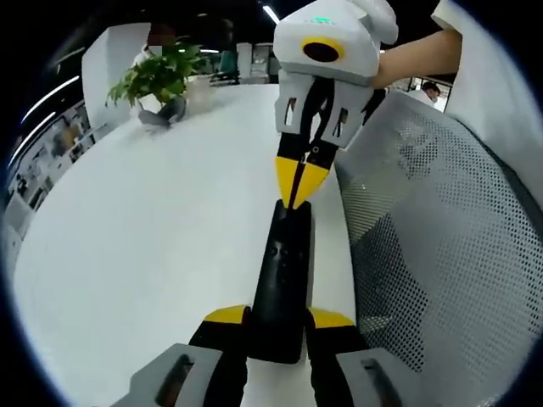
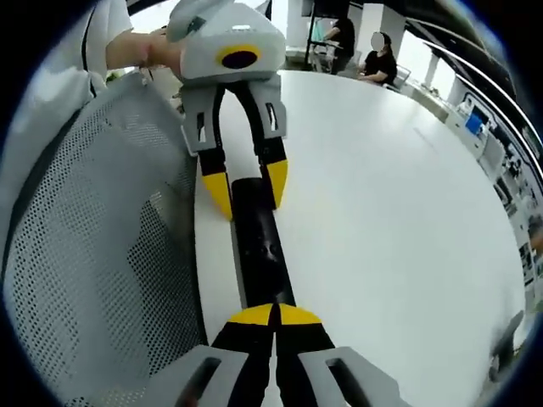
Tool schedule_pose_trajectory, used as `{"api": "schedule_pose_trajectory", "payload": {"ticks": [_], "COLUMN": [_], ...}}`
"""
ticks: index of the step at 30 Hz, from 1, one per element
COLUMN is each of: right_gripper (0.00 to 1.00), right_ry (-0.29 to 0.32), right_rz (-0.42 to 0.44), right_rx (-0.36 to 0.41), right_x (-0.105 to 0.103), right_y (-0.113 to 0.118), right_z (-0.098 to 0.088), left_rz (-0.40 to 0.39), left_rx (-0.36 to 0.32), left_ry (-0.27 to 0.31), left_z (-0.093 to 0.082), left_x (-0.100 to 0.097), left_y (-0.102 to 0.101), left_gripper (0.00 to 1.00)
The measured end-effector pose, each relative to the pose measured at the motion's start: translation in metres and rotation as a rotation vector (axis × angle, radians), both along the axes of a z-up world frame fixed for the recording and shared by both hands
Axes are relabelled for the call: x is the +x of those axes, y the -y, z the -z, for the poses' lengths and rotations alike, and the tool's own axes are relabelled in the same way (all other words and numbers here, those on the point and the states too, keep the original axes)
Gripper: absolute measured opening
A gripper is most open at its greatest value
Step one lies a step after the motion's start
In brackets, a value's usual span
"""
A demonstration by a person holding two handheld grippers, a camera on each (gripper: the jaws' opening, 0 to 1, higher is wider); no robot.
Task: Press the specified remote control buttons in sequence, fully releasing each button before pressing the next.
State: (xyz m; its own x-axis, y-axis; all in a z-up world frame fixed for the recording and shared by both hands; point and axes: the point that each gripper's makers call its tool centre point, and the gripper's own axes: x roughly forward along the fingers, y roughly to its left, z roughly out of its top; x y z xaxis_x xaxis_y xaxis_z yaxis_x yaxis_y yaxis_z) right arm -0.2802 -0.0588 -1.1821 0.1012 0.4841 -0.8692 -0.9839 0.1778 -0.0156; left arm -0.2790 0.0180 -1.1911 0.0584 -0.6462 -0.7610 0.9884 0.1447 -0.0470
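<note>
L gripper (image 1: pixel 278 320) clamping remote (image 1: pixel 283 284)

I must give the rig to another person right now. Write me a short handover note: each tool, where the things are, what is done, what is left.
Left tool: its jaws clamp one end of the black remote and steady it on the white table.
Right tool: jaws shut together, tips at the remote's other end, on or just above its top face; contact cannot be told.
Remote lies near the table edge, beside a grey mesh chair back. A potted plant stands far across the table.
Done: remote held steady. How many buttons are already pressed cannot be told.
Left: finish the sequence, lifting fully between presses.
</note>
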Motion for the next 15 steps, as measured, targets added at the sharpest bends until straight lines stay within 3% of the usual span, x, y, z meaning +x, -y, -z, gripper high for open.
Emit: {"api": "schedule_pose_trajectory", "payload": {"ticks": [5,9,15], "right_gripper": [0.00,0.00,0.00], "right_ry": [0.048,0.026,0.016], "right_rz": [-0.117,-0.130,-0.187], "right_rx": [-0.077,-0.111,-0.225], "right_x": [-0.0021,-0.0015,-0.0004], "right_y": [-0.0011,-0.0013,-0.0017], "right_z": [-0.0001,0.0013,0.0040], "left_rz": [0.011,0.002,0.005], "left_rx": [0.017,0.011,-0.002], "left_ry": [0.036,0.033,0.036], "left_z": [0.0000,0.0001,0.0004], "left_x": [-0.0010,0.0003,0.0006], "left_y": [0.0009,0.0000,-0.0001], "left_gripper": [0.26,0.25,0.25]}}
